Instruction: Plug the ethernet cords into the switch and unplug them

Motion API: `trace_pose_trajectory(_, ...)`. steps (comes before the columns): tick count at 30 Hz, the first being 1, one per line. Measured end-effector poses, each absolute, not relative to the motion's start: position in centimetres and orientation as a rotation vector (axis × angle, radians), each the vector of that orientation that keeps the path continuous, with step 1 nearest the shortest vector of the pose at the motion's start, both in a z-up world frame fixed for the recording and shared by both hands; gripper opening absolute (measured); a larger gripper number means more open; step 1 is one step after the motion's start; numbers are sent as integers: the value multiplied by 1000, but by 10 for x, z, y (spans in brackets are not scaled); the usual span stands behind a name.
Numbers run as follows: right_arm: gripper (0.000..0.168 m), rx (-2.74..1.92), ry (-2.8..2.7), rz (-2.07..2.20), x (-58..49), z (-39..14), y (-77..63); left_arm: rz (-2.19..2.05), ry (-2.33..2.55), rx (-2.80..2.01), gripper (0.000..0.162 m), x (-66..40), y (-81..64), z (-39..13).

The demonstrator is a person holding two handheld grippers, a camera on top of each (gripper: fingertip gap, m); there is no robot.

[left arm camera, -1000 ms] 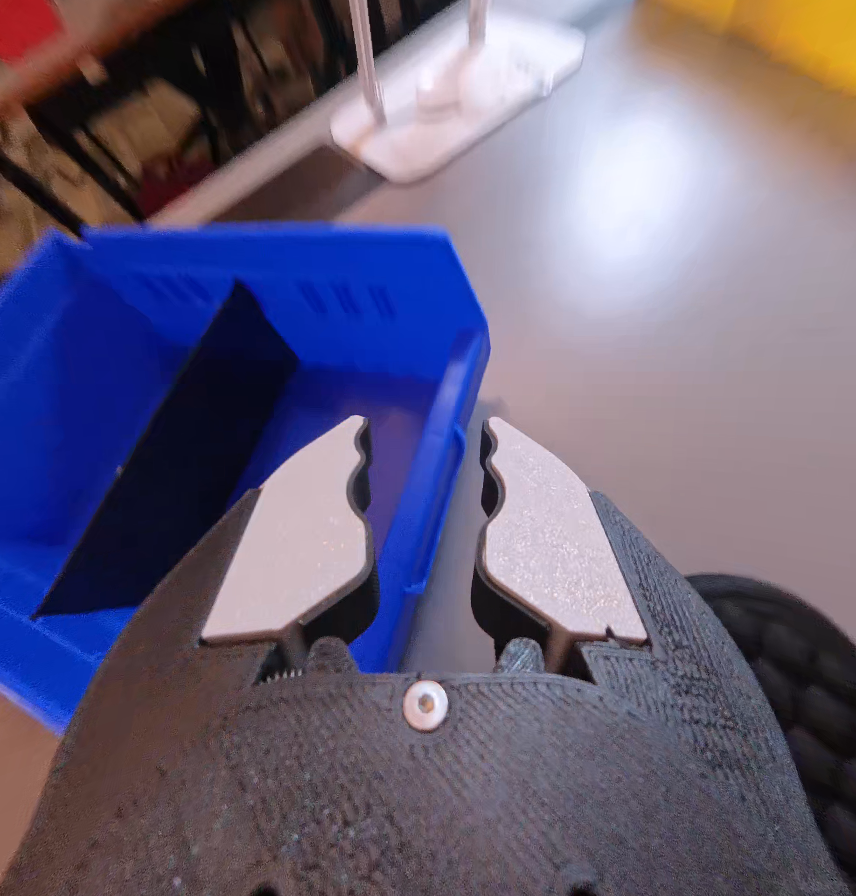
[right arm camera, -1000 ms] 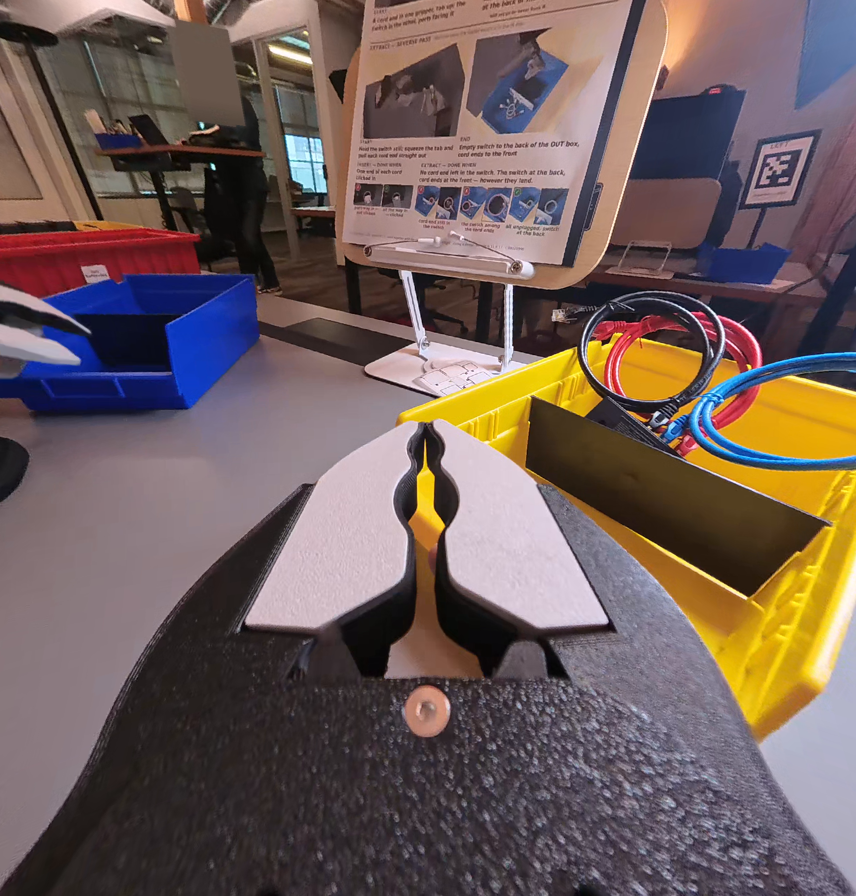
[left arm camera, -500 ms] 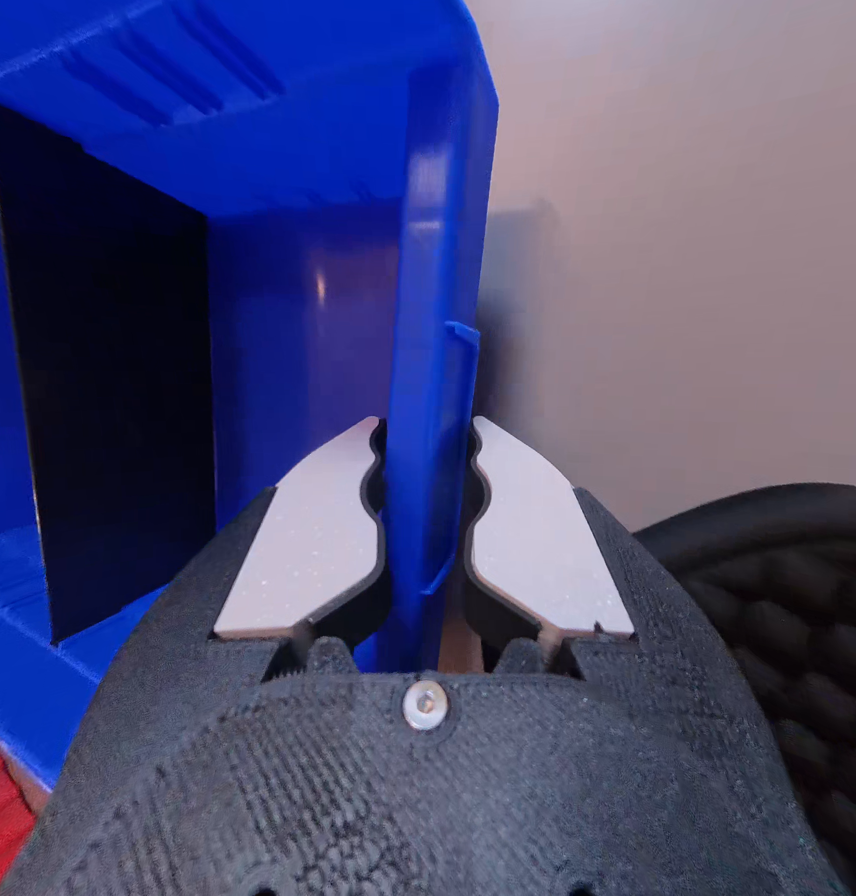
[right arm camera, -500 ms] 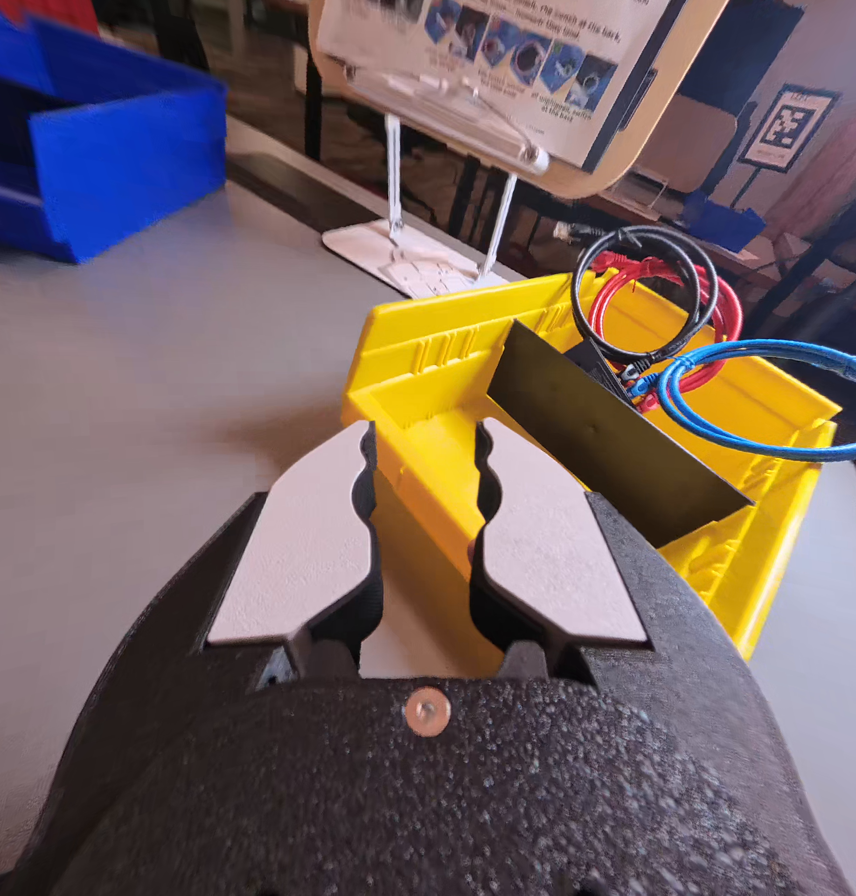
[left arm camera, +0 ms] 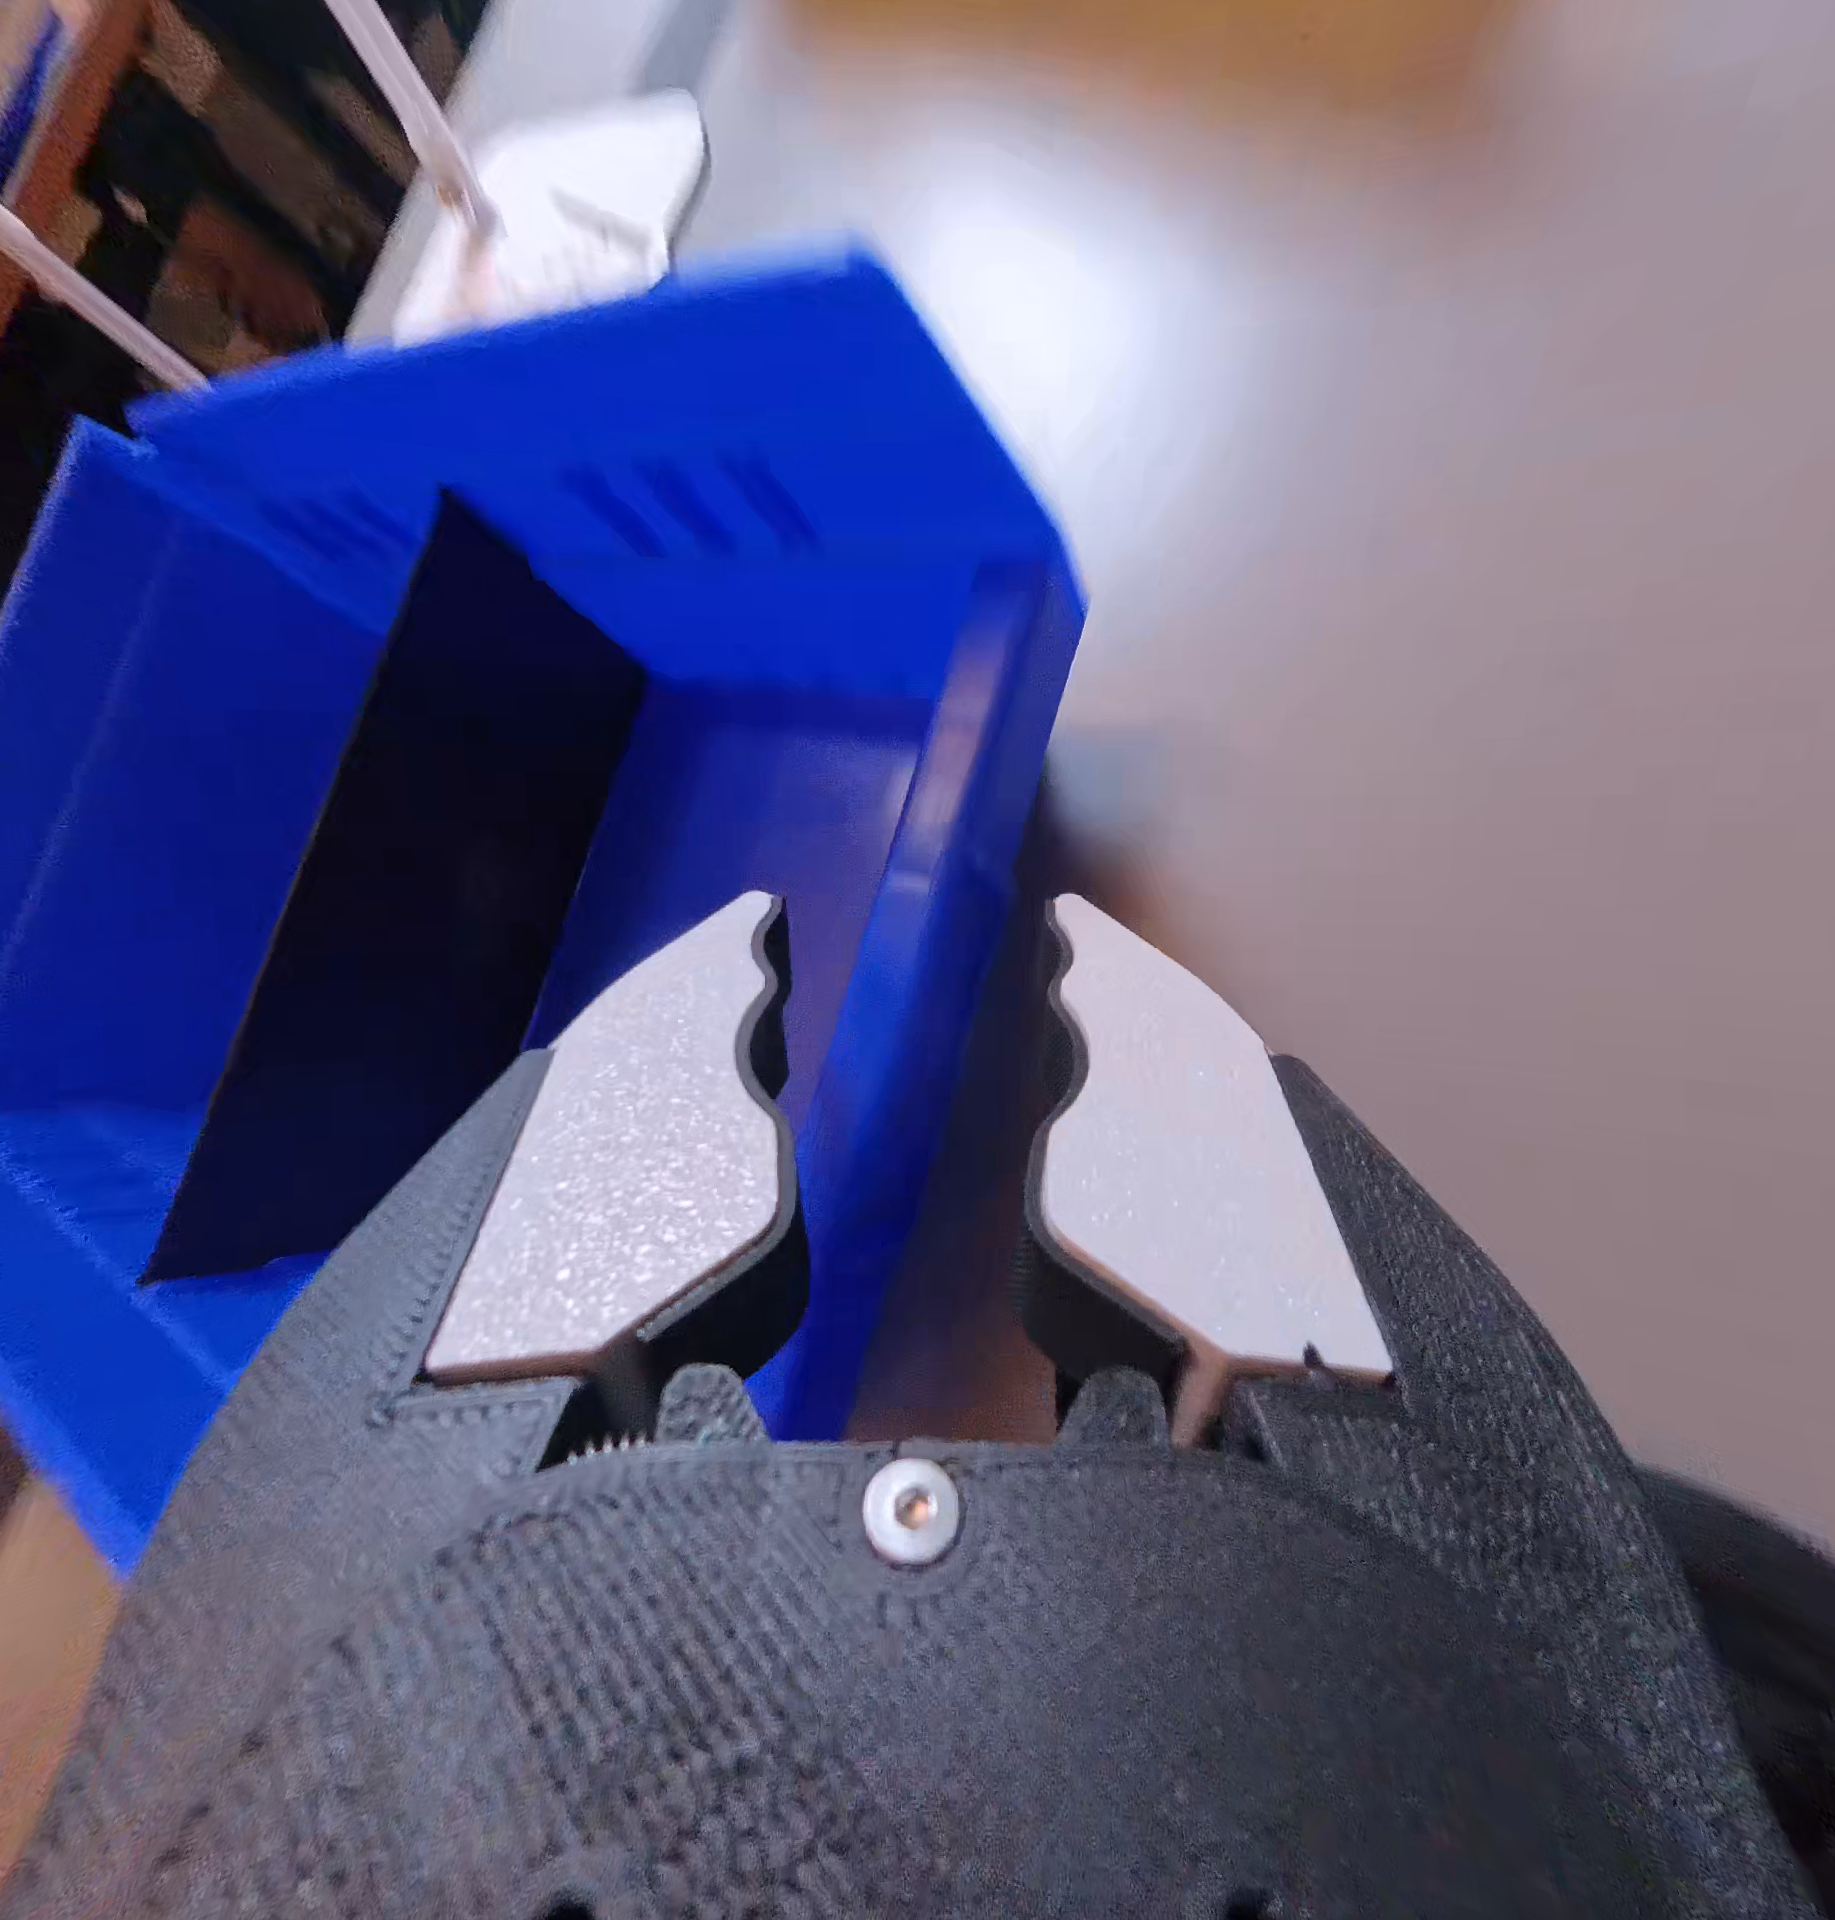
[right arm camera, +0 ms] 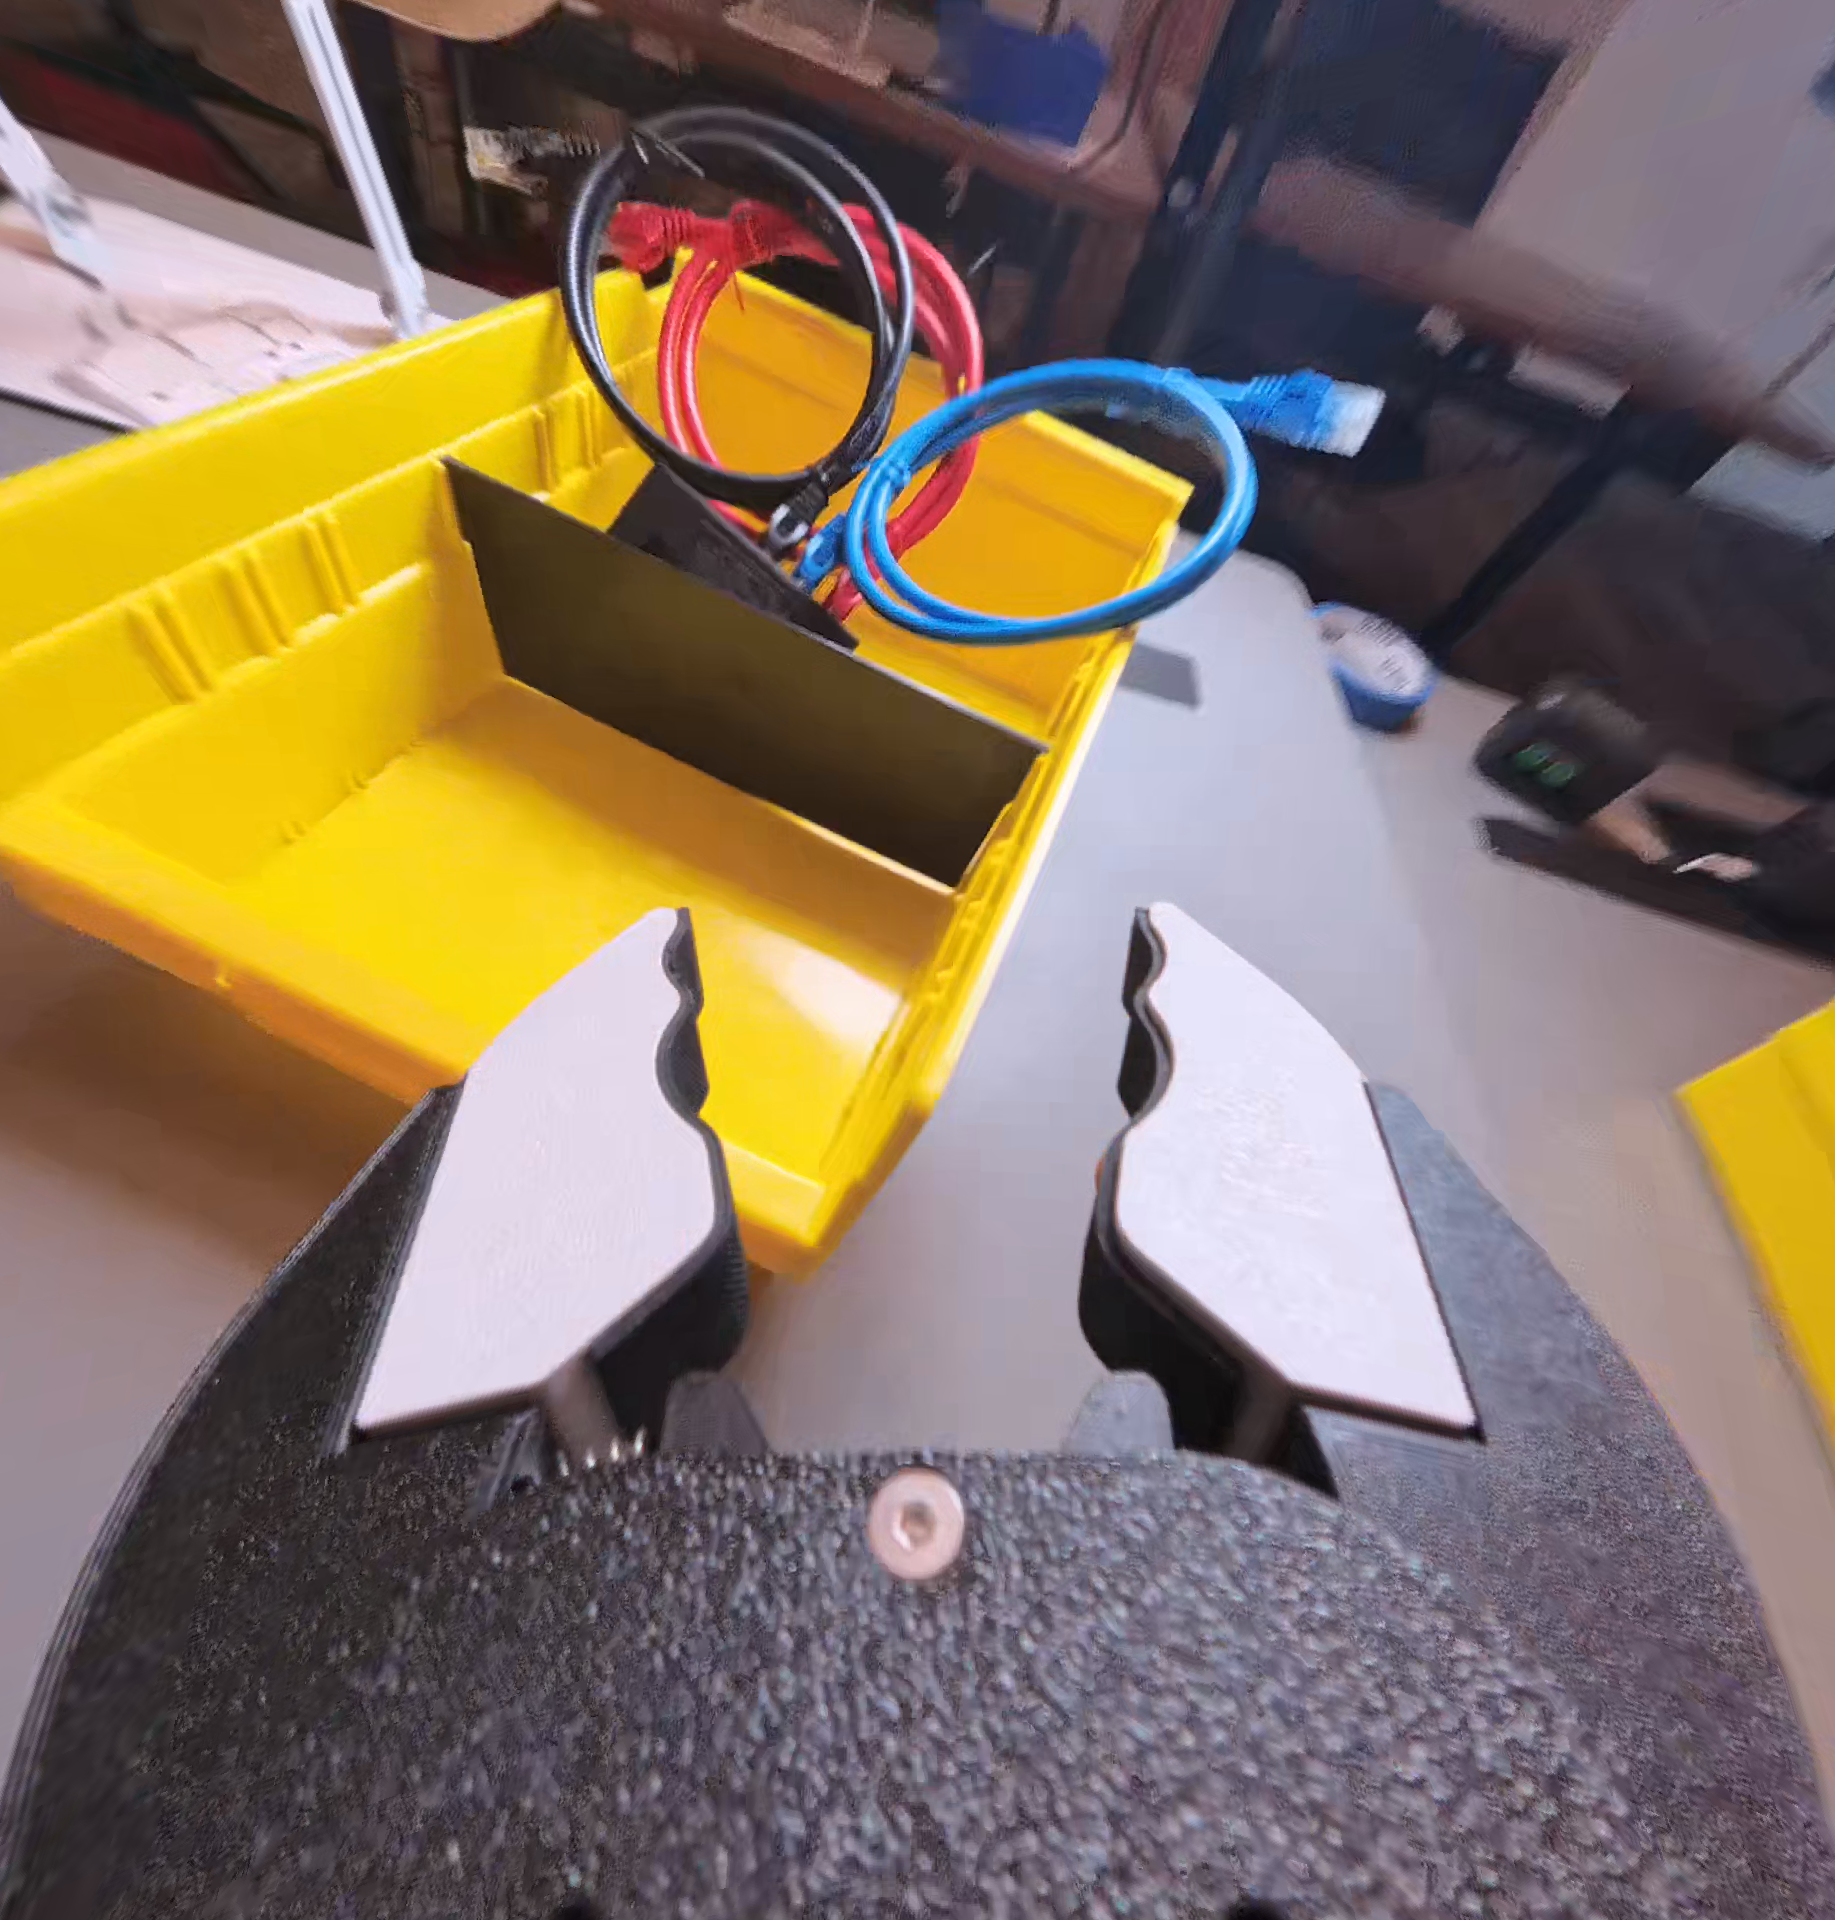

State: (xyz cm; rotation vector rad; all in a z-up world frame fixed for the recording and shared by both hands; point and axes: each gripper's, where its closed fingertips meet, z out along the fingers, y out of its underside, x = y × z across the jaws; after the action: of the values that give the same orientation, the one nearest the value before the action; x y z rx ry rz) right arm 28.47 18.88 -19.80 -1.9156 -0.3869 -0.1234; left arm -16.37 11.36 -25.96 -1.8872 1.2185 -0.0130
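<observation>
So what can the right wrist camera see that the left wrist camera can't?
Only the right wrist view shows the yellow bin with a dark divider, and behind that divider the black cord, red cord, blue cord and a black box, probably the switch. The right gripper is open above the bin's near corner.

Only the left wrist view shows the blue bin. The left gripper is open with the bin's side wall between its fingers.

Both show the grey table and a white stand.
</observation>
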Motion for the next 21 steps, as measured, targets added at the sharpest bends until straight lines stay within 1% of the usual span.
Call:
trace_pose_trajectory(1, 78, -1971, -339, 8, 284, -209, 194, -137, 1158, -1860, 46, -153, 107, -246)
trace_pose_trajectory(2, 73, -2027, -298, 122, 283, -221, 198, -250, 1114, -1833, 45, -141, 99, -234)
trace_pose_trajectory(4, 43, -2101, -278, 250, 279, -240, 205, -421, 1067, -1806, 44, -119, 84, -221)
trace_pose_trajectory(5, 28, -2090, -277, 234, 282, -241, 207, -483, 1060, -1801, 44, -107, 77, -218)
trace_pose_trajectory(7, 23, -2117, -264, 212, 284, -243, 204, -566, 1053, -1808, 45, -84, 67, -218)
trace_pose_trajectory(10, 20, -2142, -305, 173, 274, -241, 183, -662, 1044, -1830, 47, -49, 54, -222)
trace_pose_trajectory(13, 19, -2146, -348, 203, 248, -241, 149, -792, 1000, -1883, 54, -14, 40, -230)
trace_pose_trajectory(15, 19, -2135, -390, 206, 226, -242, 125, -848, 961, -1933, 65, 5, 29, -240)
trace_pose_trajectory(17, 20, -2115, -442, 239, 201, -240, 100, -798, 920, -1964, 78, 14, 24, -252)
trace_pose_trajectory(18, 20, -2099, -472, 249, 190, -239, 88, -755, 889, -1958, 81, 14, 24, -257)
trace_pose_trajectory(20, 19, -2068, -522, 270, 170, -239, 65, -753, 848, -1946, 79, 14, 18, -264)
trace_pose_trajectory(21, 18, -2043, -532, 239, 166, -239, 57, -756, 791, -1953, 73, 10, 15, -264)
